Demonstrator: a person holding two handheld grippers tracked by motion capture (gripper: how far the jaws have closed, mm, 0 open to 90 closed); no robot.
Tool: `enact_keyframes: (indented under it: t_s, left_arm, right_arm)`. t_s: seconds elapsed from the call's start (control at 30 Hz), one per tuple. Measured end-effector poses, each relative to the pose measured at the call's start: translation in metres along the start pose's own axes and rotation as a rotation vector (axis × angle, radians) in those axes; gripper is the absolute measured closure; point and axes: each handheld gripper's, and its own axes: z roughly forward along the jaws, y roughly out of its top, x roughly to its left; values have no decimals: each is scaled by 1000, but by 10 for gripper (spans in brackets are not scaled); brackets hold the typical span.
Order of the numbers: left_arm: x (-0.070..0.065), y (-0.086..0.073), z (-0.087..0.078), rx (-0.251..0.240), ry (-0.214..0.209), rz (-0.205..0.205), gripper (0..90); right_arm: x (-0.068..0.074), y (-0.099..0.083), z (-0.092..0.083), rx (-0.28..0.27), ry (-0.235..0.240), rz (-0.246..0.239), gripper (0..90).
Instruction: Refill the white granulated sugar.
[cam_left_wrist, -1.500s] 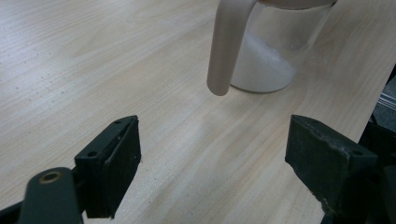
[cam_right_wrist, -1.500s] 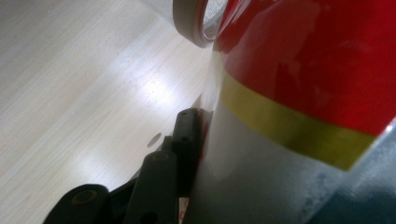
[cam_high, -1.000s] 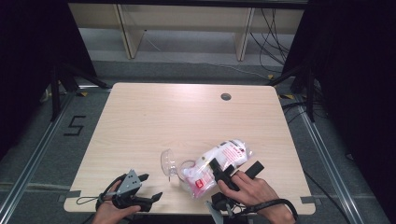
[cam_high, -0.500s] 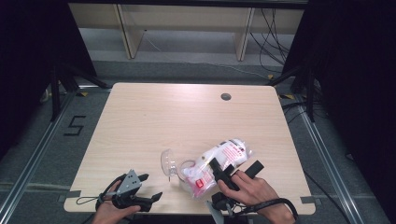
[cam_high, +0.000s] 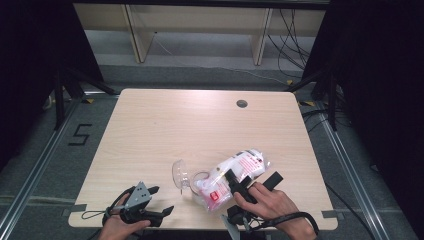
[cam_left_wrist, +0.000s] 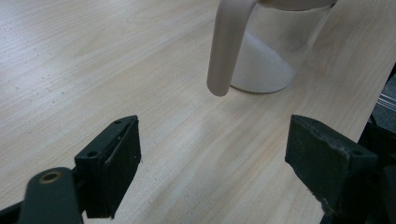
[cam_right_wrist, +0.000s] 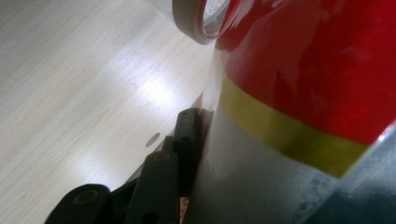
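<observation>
moved: nothing | right tongs (cam_high: 252, 184) pinching bag (cam_high: 235, 176) | left tongs (cam_high: 161, 201) spread, apart

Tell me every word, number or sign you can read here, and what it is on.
"5": black mark on the grey floor left of the table.
Red print on the white bag that the right gripper clamps: too small and blurred to read.
Red panel with a yellow band on the bag in the right gripper view: no letters legible.
Clear measuring cup: no readable marking.
</observation>
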Motion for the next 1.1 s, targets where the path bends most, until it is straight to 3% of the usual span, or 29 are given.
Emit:
enact_keyframes:
  t_s: [0.17,0.27,0.33,0.43,0.57,0.73,0.77,1.1]
  left_arm:
    - [0,0,0,0,0,-1,179]
    - [0,0,0,-4,-3,-1,179]
    - [0,0,0,-2,-2,0,179]
    - [0,0,0,-3,-1,-5,179]
    - [-1,0,0,-2,-1,-20,179]
    - [-1,0,0,-3,-1,-22,179]
    - [-1,0,0,-4,-1,-21,179]
    - [-1,-1,1,-3,4,-22,179]
  right_arm:
    - [1,-2,0,0,2,17,707]
    - [-1,-3,0,0,-2,-13,708]
    - [1,-4,0,4,6,23,707]
    - [1,-4,0,4,7,23,708]
    - [-1,-5,0,-7,-2,-13,708]
    - [1,-7,0,8,10,15,708]
    - [0,-7,0,6,4,-4,708]
    - [0,-7,0,15,10,-21,709]
